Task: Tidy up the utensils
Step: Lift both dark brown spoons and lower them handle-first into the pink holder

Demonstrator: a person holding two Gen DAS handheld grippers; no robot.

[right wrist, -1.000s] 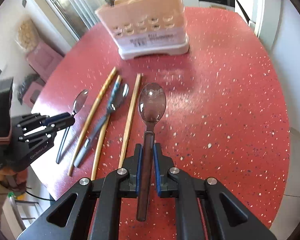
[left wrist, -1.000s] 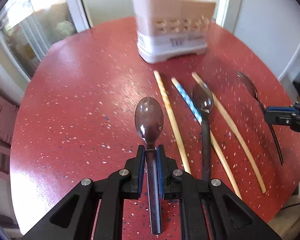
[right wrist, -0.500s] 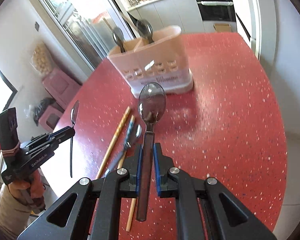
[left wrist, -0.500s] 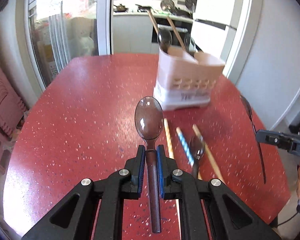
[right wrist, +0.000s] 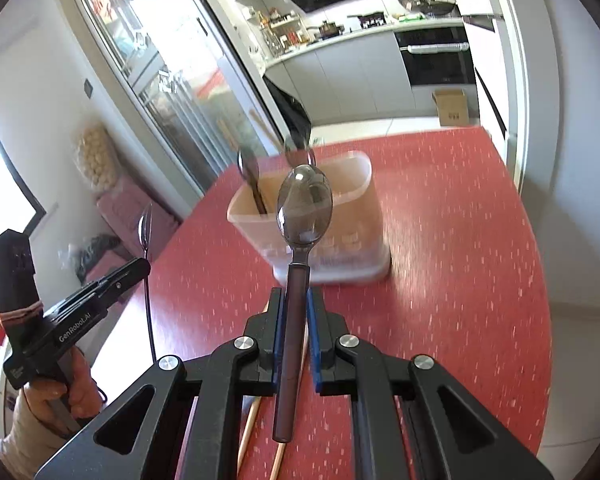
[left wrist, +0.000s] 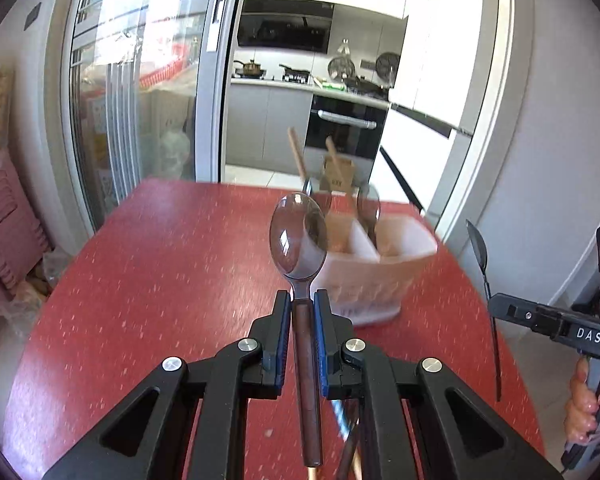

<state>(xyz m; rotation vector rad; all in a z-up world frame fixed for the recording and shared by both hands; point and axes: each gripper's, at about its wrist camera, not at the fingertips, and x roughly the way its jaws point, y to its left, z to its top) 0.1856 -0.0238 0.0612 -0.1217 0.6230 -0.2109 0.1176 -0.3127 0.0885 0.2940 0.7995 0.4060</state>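
From the left wrist view, the left claw is clamped on the dark brown handle of a spoon, blue pads pressed to either side, the shiny bowl pointing up and away over the red speckled surface. Just behind the bowl stands a pale plastic utensil caddy, blurred, with a divider inside; two wooden handles and a couple of spoon bowls poke out of its top. Under the claw, at the bottom edge, the ends of a blue-patterned stick and a wooden one show on the surface. Off to the right edge, the right claw comes in sideways, gripped by a hand, with a second spoon held edge-on, bowl upward.

From the right wrist view, the right claw is closed tight on that second spoon by its brown handle, the bowl raised in front of the caddy. The caddy sits on the red surface near its far side, and two spoons already stand in it, bowls up. Two wooden chopsticks lie on the surface below the claw. At the left edge, the left claw shows side-on in a hand, pinching its spoon, which stands nearly upright, bowl on top. Both spoons are in the air, clear of the surface and outside the caddy.
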